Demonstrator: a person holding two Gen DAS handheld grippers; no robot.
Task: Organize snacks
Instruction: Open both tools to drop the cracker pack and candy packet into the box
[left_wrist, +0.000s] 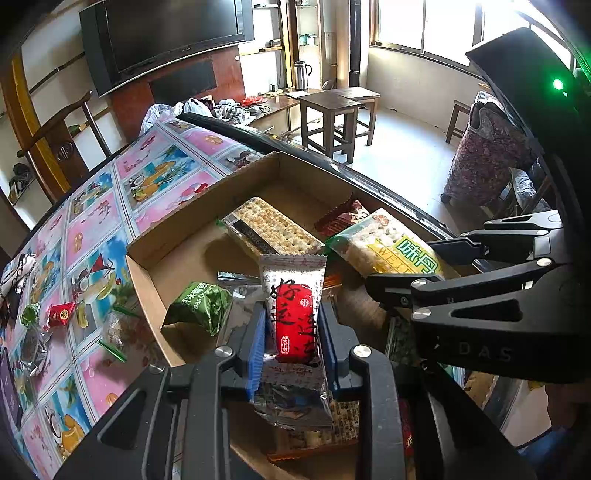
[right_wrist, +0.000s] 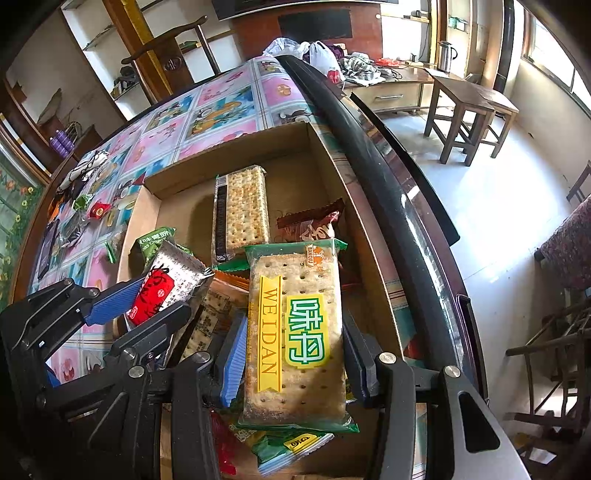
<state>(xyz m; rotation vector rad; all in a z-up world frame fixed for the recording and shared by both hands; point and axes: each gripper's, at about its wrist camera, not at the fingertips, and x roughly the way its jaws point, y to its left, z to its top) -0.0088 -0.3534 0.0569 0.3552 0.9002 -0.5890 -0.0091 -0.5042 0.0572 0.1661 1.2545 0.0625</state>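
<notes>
My left gripper (left_wrist: 293, 334) is shut on a white-and-red snack packet (left_wrist: 293, 306) and holds it upright over the cardboard box (left_wrist: 173, 229). It also shows in the right wrist view (right_wrist: 162, 291). My right gripper (right_wrist: 295, 343) is shut on a green Weidan cracker pack (right_wrist: 295, 332), held over the box's right side; that pack shows in the left wrist view (left_wrist: 384, 243). In the box lie a clear cracker pack (left_wrist: 269, 227), a brown packet (left_wrist: 341, 218) and a green packet (left_wrist: 201, 304).
The box sits on a table with a pictured cloth (left_wrist: 147, 173). Loose snacks lie on the cloth to the left, among them a small red packet (left_wrist: 61, 314). The table's dark edge (right_wrist: 373, 155) runs close past the box. Wooden stools (left_wrist: 332, 114) stand beyond.
</notes>
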